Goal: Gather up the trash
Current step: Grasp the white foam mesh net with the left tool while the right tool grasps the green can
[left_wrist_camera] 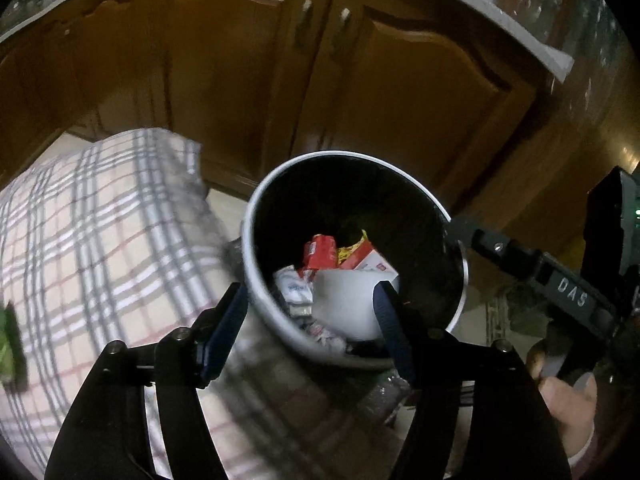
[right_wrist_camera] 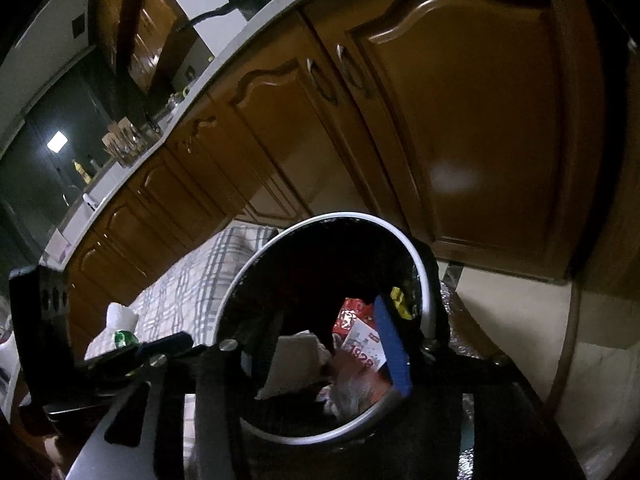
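— Tools first: how do ours stand?

— Our left tool (left_wrist_camera: 308, 324) is spread wide and grasps nothing. One finger is outside the near wall of the round black waste bin with the silver rim (left_wrist_camera: 256, 208) and the other is inside its mouth. Our right tool (right_wrist_camera: 320, 352) also looks released, with its blue pad down inside the same mouth.

— Where is the trash from there?

— It lies straight ahead of and below both tools, at the bottom of the bin. We see a flat white paper sheet (left_wrist_camera: 344, 300) nearest us and a crumpled red packet (left_wrist_camera: 320, 252) behind it, with printed cartons around them. The bin's long axis runs away from our fingers, so its mouth faces us.

— Is anything outside it?

— A crumpled white and green scrap (right_wrist_camera: 120, 326) seems to lie on the grey checked mat (left_wrist_camera: 100, 220), off to the left of the bin. We cannot tell what it is.

— Which of ours is nearer?

— We judge it is the left one. The next reach would swing left, away from the brown wooden cabinet doors (left_wrist_camera: 240, 80).
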Action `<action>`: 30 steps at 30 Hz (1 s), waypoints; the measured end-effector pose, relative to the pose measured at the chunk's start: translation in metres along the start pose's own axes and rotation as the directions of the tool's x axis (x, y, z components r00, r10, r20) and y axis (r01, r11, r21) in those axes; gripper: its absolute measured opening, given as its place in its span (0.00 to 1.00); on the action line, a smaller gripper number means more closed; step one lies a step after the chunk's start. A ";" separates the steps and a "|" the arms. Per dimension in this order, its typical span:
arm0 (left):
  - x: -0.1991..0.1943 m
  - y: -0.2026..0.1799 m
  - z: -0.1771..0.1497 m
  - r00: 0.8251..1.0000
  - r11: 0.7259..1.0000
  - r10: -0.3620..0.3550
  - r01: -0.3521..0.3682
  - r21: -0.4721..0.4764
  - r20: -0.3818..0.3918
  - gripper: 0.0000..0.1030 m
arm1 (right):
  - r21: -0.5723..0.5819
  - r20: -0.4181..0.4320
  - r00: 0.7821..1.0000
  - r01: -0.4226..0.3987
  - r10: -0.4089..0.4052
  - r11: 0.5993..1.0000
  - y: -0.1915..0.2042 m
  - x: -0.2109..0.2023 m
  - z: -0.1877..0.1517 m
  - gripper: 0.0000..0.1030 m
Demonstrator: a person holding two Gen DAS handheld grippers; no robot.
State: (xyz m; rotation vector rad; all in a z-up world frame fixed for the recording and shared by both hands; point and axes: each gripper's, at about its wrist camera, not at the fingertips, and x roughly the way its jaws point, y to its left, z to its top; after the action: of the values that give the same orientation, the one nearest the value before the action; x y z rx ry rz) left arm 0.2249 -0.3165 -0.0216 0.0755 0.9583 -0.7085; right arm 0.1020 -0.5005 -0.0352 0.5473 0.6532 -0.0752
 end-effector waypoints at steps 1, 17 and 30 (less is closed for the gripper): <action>-0.006 0.006 -0.005 1.000 1.000 0.001 0.000 -0.018 0.009 0.66 | 0.004 0.005 1.000 -0.007 0.007 1.000 0.002 -0.002 -0.001 0.59; -0.089 0.116 -0.086 0.992 0.962 0.097 -0.071 -0.264 0.085 0.67 | -0.074 -0.072 0.987 -0.147 0.142 0.986 0.088 0.006 -0.048 0.76; -0.151 0.203 -0.132 0.967 0.900 0.221 -0.152 -0.409 0.127 0.67 | -0.173 -0.190 0.957 -0.251 0.217 0.953 0.172 0.040 -0.083 0.80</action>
State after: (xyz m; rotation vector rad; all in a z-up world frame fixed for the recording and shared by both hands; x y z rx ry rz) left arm 0.1923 -0.0340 -0.0322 -0.2450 0.8993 -0.3254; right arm 0.1279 -0.3073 -0.0344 0.4404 0.7475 0.2604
